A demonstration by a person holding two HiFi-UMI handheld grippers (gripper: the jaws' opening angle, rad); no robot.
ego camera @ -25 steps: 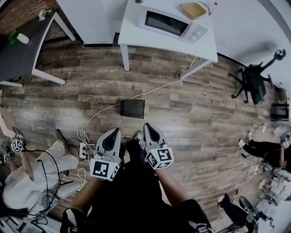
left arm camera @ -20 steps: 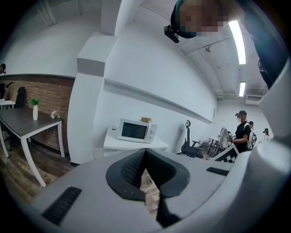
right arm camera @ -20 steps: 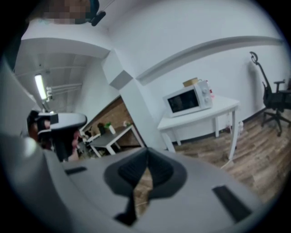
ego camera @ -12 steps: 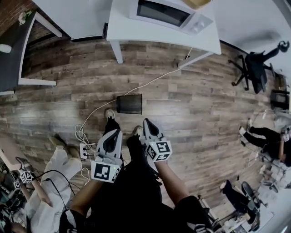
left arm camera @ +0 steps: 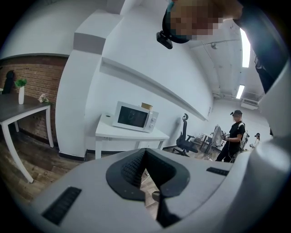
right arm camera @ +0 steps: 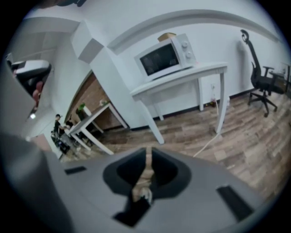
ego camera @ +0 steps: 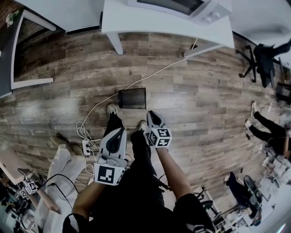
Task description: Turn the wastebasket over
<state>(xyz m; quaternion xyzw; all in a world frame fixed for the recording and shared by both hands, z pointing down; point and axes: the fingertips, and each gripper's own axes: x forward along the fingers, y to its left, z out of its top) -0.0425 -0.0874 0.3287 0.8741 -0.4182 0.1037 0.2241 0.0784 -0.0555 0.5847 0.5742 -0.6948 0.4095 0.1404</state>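
Observation:
The wastebasket (ego camera: 132,98) is a dark mesh bin standing on the wooden floor, just ahead of my feet in the head view. My right gripper (ego camera: 150,114) is shut and empty, its tip a short way to the right of the bin's near corner, not touching it. My left gripper (ego camera: 119,131) is further back and to the left, also shut with nothing in it. In the left gripper view the jaws (left arm camera: 145,154) meet and hide the bin. The right gripper view shows closed jaws (right arm camera: 148,154) over bare floor, with the bin out of sight.
A white table (ego camera: 136,22) carrying a microwave (ego camera: 182,4) stands beyond the bin. A white cable (ego camera: 150,77) runs past the bin to a power strip (ego camera: 86,147). A person (ego camera: 59,177) sits at lower left. An office chair (ego camera: 266,57) and another person (ego camera: 268,132) are at right.
Both grippers have sunk toward the floor, the right one more, and its tip has come close to the bin. The head has leaned forward, so the table has slid up the picture.

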